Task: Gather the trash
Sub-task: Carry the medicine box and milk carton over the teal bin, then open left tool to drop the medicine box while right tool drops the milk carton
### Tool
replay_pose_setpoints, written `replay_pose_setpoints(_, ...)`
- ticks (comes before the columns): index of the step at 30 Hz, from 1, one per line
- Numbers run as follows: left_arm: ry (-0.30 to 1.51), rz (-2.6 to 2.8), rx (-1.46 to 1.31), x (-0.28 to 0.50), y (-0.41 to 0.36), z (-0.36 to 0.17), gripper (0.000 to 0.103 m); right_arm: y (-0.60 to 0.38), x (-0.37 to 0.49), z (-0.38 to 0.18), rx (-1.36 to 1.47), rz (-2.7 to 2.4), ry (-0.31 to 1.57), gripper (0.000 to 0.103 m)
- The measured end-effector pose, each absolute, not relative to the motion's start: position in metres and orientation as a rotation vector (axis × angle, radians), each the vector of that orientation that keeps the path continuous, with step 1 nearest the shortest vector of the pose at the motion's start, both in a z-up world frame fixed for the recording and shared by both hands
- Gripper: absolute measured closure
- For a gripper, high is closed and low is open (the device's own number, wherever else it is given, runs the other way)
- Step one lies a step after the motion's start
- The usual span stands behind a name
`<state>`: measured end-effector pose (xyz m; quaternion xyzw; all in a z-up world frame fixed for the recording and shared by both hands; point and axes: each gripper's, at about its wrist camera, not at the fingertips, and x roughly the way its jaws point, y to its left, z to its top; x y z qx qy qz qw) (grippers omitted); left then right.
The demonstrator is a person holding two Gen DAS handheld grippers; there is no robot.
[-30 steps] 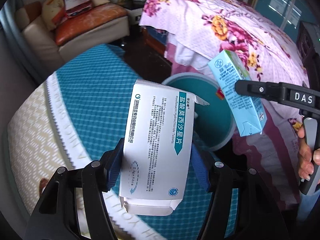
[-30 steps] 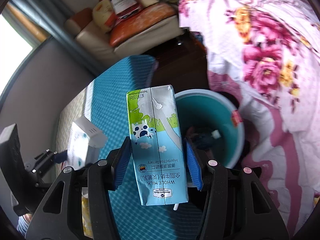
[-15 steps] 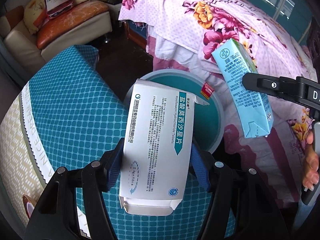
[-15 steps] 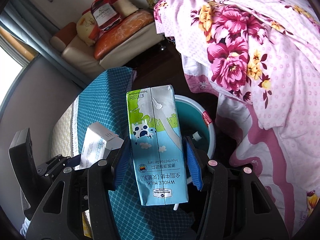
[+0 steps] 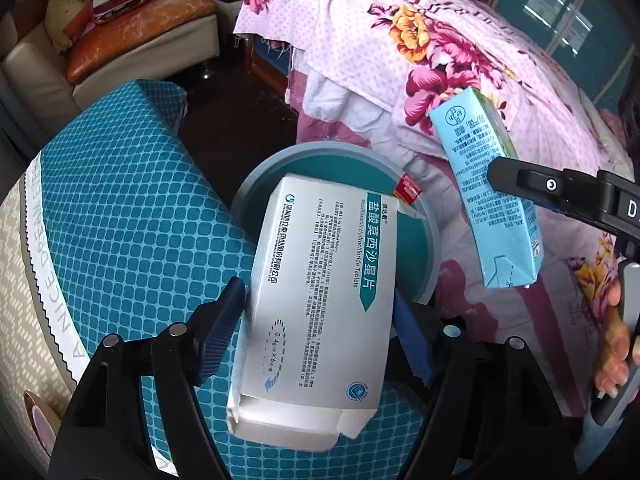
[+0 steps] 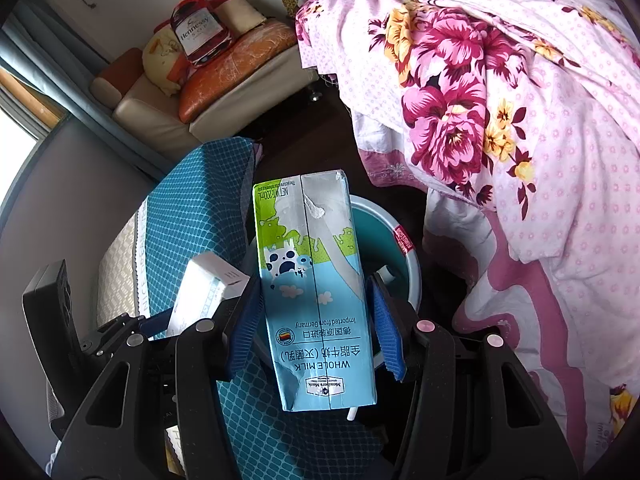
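Bed (image 5: pixel 480 60) with a pink floral quilt fills the right side of both views. Teal-patterned mattress (image 5: pixel 120 208) lies left of it, dark floor between them. A cream sofa (image 6: pixel 224 92) stands at the back, a bottle-shaped cushion (image 6: pixel 198 32) on it.

Teal trash bin (image 5: pixel 248 200) stands on the floor, between mattress and bed, with a red label on its rim.

Left gripper (image 5: pixel 316 320): its fingers have just been opening. The white medicine box (image 5: pixel 320 300) stands between them, tilted, over the bin's near rim; the left pad stands clear of the box, and contact at the right pad cannot be judged.

Right gripper (image 6: pixel 312 320): fingers closed on the blue-and-green whole milk carton (image 6: pixel 312 280), held upside down above the bin. A hand (image 5: pixel 616 344) grips its handle.
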<state>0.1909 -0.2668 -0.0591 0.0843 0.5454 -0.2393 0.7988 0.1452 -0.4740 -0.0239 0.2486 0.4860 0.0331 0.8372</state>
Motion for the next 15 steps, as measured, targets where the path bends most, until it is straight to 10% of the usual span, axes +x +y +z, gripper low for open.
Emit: replay_pose_setpoints(15, 1.13, -0.493, 0.108, 0.186, -0.242, -0.048, 0.014, -0.466, 0.154, -0.031, 0.509, 0.07, 1.057, 0.052)
